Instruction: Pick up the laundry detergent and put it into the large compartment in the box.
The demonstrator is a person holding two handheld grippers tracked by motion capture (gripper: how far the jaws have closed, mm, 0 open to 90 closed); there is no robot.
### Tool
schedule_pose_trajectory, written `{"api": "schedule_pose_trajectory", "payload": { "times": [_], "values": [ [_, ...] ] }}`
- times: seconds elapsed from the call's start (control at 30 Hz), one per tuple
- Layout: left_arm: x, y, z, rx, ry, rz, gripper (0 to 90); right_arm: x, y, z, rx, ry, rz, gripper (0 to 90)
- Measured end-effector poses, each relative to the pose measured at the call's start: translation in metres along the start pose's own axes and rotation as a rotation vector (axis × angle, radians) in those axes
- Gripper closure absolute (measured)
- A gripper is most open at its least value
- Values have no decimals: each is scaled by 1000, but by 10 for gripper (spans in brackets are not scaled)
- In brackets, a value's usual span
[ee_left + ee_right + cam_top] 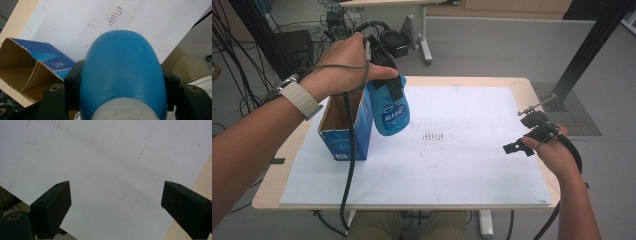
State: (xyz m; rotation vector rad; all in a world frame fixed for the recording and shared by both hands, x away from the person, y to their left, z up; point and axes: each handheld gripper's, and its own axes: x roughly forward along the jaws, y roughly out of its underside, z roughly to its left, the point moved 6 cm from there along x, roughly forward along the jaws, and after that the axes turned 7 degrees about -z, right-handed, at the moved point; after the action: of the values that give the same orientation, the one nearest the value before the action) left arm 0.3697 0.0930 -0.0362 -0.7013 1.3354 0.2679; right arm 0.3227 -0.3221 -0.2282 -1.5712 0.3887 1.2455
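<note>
Blue plastic, a spray bottle (391,111) hangs nozzle-up above the white sheet (452,165), pinched at its shoulder by the left gripper (384,75), whose jaws press both sides in the left gripper view. Just beside it stands an open blue cardboard box (343,131) near the table's (272,192) left edge. Well apart, the right gripper (532,134) is spread wide and holds nothing.

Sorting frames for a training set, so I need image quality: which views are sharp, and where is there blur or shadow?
High view: evenly lit, softly compressed, blue bottle and cardboard box readable. Left gripper view: bottle so close it looks soft; white sheet behind sharper. Right gripper view: sheet dim and grey, faint smudges, jaws crisp.
</note>
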Motion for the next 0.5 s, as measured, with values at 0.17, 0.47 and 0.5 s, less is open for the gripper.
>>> {"api": "schedule_pose_trajectory", "payload": {
  "times": [0.17,0.47,0.5],
  "values": [
    [-3,1,1,-36,-5,5,381,0,-2,1,-11,-4,-8,93],
    [-15,6,10,-126,-20,-9,381,0,-4,0,-23,-13,-13,93],
    [-16,7,10,-134,-25,-9,381,0,-4,0,-21,-13,-15,93]
  ]
}}
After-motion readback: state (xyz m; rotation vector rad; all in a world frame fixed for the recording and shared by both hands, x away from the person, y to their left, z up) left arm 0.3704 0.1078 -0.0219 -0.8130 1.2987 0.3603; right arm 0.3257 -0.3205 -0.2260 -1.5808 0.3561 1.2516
